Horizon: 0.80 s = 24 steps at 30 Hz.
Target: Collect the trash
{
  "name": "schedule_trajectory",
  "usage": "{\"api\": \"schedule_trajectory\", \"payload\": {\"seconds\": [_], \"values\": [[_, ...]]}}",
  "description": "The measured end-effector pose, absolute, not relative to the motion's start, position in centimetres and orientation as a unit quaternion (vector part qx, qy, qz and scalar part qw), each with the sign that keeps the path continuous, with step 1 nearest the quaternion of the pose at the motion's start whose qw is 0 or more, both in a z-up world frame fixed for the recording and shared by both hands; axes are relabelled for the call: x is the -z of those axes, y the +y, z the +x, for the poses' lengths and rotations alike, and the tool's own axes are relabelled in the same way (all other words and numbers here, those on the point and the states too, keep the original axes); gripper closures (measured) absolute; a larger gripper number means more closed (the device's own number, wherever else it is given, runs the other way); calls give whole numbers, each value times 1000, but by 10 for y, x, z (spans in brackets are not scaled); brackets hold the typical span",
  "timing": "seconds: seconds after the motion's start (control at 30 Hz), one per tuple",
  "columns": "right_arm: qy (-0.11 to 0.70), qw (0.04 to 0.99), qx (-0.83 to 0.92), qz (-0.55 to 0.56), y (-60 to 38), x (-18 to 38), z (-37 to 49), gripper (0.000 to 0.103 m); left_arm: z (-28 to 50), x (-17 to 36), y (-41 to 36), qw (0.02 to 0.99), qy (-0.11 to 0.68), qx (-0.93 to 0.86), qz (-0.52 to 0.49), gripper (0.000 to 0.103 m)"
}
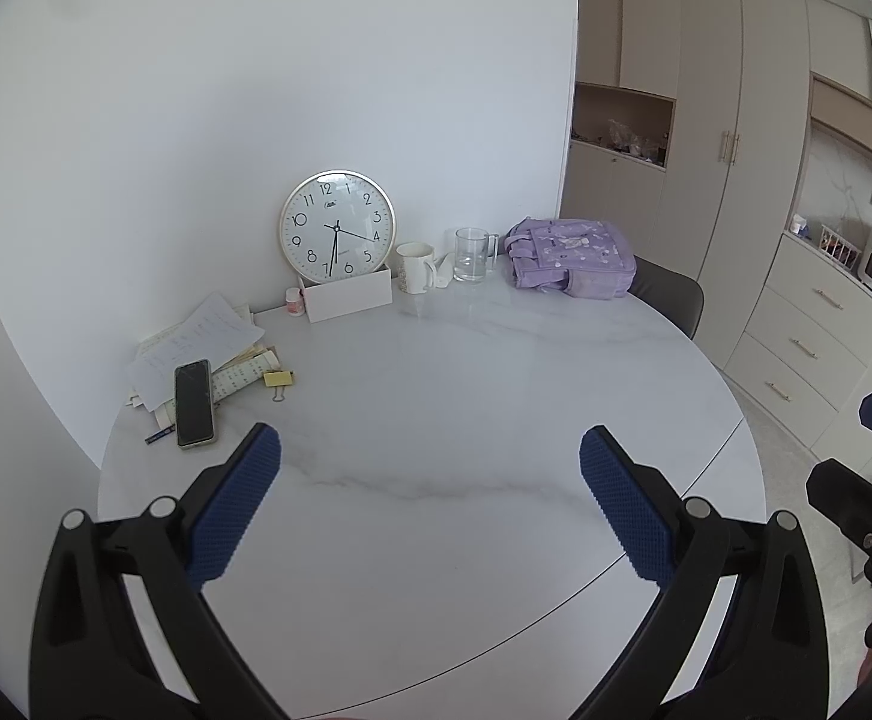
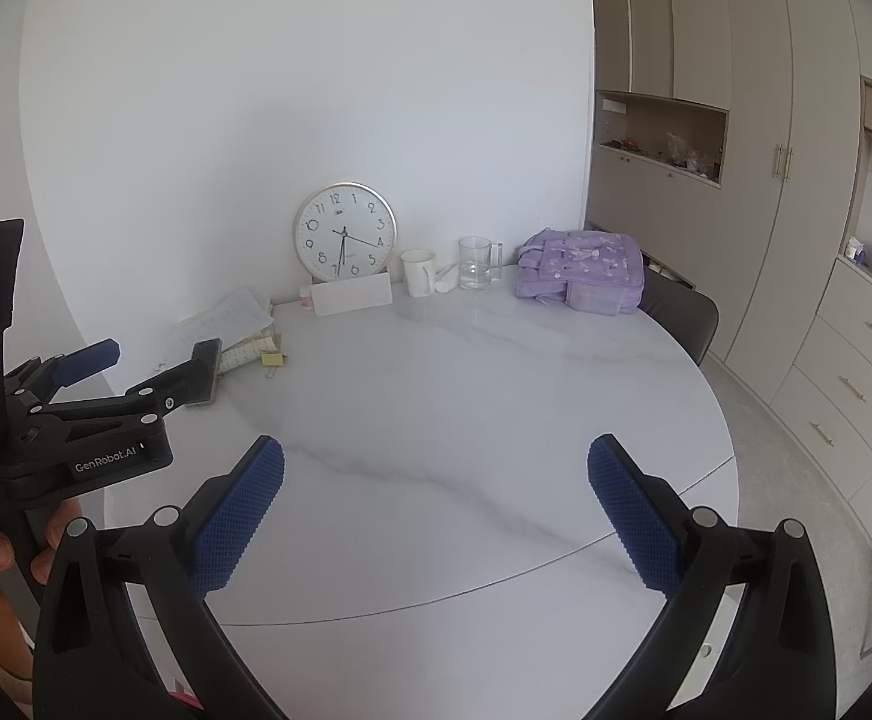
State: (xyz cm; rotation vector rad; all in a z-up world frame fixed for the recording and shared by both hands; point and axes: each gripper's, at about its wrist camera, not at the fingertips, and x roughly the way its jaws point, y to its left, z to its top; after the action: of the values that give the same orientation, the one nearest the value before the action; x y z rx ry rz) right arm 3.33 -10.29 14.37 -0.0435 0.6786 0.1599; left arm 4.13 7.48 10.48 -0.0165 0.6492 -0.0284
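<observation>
Both grippers, left (image 1: 429, 450) and right (image 2: 436, 459), hover with jaws apart, empty. Likeliest trash: papers (image 1: 195, 348) at ten o'clock on desk (image 1: 466, 396). I'd approach low, sparing phone (image 1: 194, 402).

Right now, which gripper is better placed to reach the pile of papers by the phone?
Probably the left gripper: it hangs open, and the papers lie at the table's left side, nearest it. The right gripper, also open, sits further right.

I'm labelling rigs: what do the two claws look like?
Both alike: black plastic linkage arms with silver rivets and blue dimpled pads. The left claw carries white "GenRobot.AI" lettering on its body. The right claw shows the same build. No cables or sleeves visible.
</observation>
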Motion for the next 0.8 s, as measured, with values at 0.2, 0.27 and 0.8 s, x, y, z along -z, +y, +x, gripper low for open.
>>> {"api": "schedule_trajectory", "payload": {"seconds": [0.2, 0.27, 0.8], "values": [[333, 940, -78, -22, -103, -144, 32, 2, 42, -104, 75, 947, 320, 15, -9, 7], [333, 940, -76, -22, -104, -143, 31, 2, 42, -104, 75, 947, 320, 15, -8, 7], [338, 938, -69, -21, -112, -144, 30, 2, 50, -100, 78, 946, 322, 20, -5, 7]]}}
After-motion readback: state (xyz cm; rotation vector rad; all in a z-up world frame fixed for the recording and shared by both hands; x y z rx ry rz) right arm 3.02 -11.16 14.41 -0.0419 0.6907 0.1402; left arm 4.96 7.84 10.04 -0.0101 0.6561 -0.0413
